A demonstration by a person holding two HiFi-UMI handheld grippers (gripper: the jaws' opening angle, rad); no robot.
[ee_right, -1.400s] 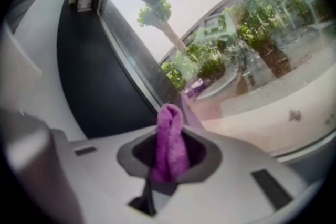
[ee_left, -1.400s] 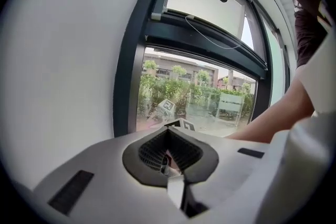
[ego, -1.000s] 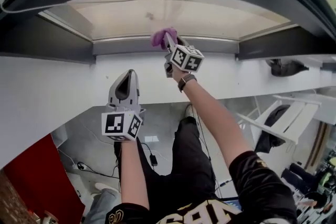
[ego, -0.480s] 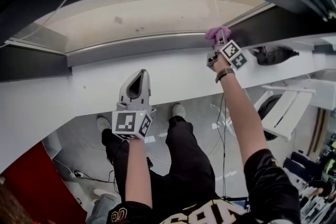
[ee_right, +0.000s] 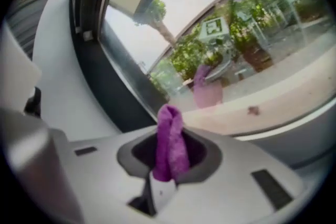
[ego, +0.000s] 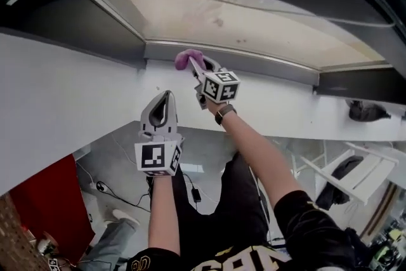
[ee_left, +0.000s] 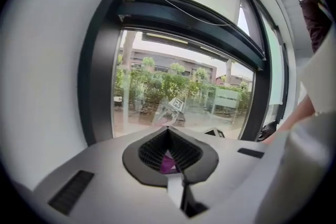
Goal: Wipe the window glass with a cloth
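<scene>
Pinching bunched purple fabric cloth (ee_right: 169, 139) in right gripper (ego: 194, 65) at clear window glass (ego: 254, 19) near-left edge; keeping pressure even; left gripper (ego: 166, 97) pressed together, idling.

The right claw (ego: 198, 64) has swept the purple cloth (ego: 188, 59) back leftward, apparently against the glass (ego: 254, 19).

No legible text anywhere, shirt lettering (ego: 244, 261) cut off at frame bottom, unreadable

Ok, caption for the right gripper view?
Right gripper shut on a purple cloth, pointed at the window glass, where its reflection shows.
</scene>
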